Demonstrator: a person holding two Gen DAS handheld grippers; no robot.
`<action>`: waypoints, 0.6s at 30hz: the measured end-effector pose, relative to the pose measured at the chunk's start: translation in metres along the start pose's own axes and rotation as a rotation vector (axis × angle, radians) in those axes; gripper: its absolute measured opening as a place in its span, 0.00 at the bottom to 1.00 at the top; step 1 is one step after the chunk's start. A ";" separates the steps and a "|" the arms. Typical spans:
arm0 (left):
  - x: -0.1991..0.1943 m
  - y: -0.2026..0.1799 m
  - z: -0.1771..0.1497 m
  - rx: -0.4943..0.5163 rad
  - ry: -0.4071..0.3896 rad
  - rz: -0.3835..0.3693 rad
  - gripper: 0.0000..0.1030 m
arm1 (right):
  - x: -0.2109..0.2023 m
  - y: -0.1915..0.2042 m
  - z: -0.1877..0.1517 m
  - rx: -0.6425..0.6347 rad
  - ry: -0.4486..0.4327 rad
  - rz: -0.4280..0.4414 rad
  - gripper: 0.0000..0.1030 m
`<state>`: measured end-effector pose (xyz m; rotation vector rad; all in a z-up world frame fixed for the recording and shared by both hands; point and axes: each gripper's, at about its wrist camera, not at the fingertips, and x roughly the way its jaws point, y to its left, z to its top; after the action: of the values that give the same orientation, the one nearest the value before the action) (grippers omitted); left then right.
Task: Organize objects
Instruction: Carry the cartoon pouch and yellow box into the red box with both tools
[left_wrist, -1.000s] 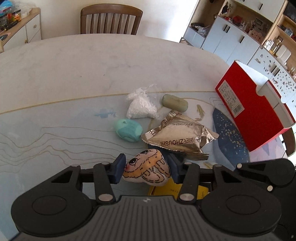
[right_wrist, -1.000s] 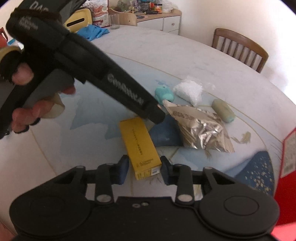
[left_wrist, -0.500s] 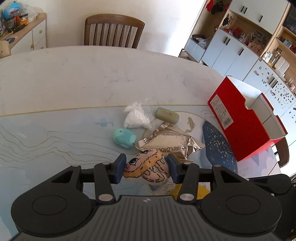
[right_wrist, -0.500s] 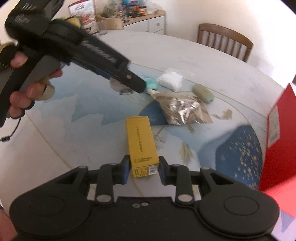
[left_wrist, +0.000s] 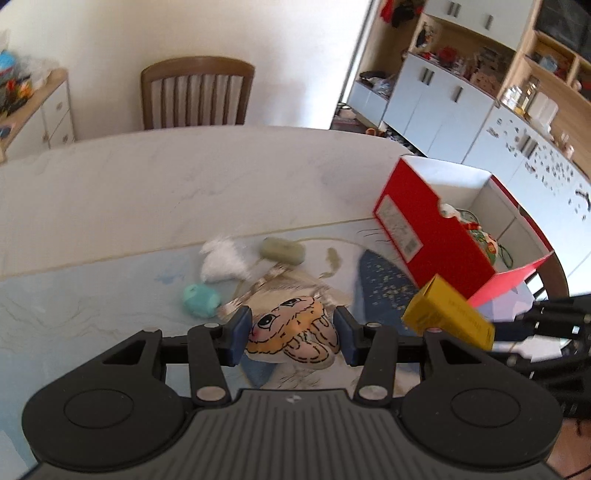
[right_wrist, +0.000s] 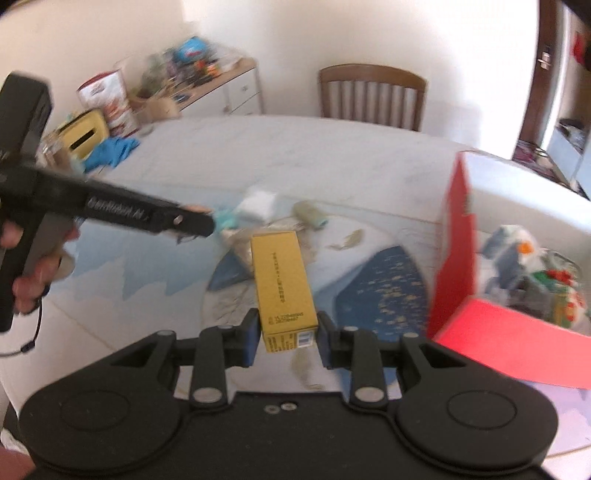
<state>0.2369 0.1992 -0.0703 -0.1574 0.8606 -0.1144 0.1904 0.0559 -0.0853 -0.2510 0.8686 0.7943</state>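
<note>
Yellow carton (right_wrist: 283, 284) sits clamped in the right tongs (right_wrist: 284, 338) above the tabletop (right_wrist: 295, 155), beside the red box (right_wrist: 456, 236); left tongs (left_wrist: 291, 334) pinch a cartoon-faced pouch (left_wrist: 293, 332).

Your left wrist camera looks steeply down along its gripper (left_wrist: 291, 334) across the table (left_wrist: 184, 184) toward the chair (left_wrist: 197, 94), close above the mat. Your right wrist camera does likewise from farther right. Both views share the chair, the red box (left_wrist: 432, 229) and the yellow carton (right_wrist: 282, 284).
</note>
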 end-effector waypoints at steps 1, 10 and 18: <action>-0.001 -0.007 0.003 0.015 -0.003 0.006 0.46 | -0.004 -0.005 0.002 0.014 -0.001 -0.010 0.29; -0.003 -0.063 0.028 0.088 -0.051 -0.047 0.46 | -0.038 -0.050 0.018 0.052 -0.040 -0.092 0.29; 0.007 -0.116 0.050 0.137 -0.071 -0.081 0.46 | -0.061 -0.088 0.020 0.060 -0.082 -0.125 0.29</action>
<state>0.2753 0.0884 -0.0219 -0.0670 0.7730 -0.2417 0.2411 -0.0267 -0.0359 -0.2168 0.7906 0.6565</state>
